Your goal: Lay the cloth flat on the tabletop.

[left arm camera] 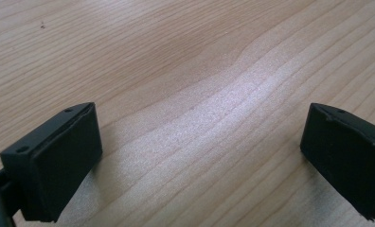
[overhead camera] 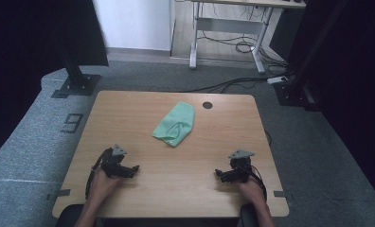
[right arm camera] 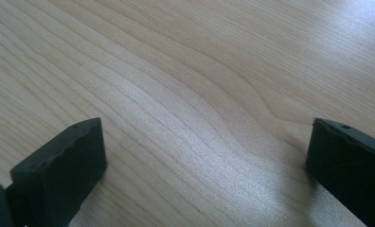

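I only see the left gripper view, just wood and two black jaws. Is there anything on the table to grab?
Observer: Yes, a green cloth lies crumpled near the table's far middle.
Operator: Is my gripper close to it?
Observer: No, the left gripper sits near the front edge, apart from the cloth.
Operator: What about the other one?
Observer: The right gripper rests at the front right, jaws open, holding nothing.

Both the left gripper (overhead camera: 131,170) and right gripper (overhead camera: 219,174) are black, cabled, with blocky jaws and grey three-cornered top plates.
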Available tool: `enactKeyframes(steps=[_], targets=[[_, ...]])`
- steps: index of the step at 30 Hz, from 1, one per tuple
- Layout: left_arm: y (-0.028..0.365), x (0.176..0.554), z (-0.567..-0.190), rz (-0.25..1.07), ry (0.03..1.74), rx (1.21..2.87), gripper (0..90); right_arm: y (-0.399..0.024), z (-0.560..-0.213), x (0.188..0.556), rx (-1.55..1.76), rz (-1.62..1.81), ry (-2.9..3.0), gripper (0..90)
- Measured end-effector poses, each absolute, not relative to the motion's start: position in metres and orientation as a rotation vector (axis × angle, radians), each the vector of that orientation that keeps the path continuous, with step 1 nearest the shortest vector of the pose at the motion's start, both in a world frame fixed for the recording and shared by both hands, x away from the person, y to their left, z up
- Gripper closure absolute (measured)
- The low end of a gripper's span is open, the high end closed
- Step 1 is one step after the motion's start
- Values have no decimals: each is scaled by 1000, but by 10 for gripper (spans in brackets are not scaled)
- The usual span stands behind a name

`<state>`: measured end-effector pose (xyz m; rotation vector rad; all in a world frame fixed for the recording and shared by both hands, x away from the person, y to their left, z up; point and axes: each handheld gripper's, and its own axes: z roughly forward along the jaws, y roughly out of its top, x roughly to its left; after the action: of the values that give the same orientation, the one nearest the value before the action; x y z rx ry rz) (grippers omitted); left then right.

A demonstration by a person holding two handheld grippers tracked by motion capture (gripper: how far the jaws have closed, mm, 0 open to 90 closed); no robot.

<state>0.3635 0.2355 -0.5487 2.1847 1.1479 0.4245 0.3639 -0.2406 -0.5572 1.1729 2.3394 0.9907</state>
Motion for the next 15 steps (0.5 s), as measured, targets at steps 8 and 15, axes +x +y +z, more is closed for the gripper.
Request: enactKeyframes(steps=[8, 15], targets=[[235, 363, -549, 426, 1155, 2181, 0, -241, -557, 364, 1174, 991, 2339, 0], [235, 363, -549, 425, 1153, 2182, 0, -240, -557, 364, 1175, 992, 2341, 0]])
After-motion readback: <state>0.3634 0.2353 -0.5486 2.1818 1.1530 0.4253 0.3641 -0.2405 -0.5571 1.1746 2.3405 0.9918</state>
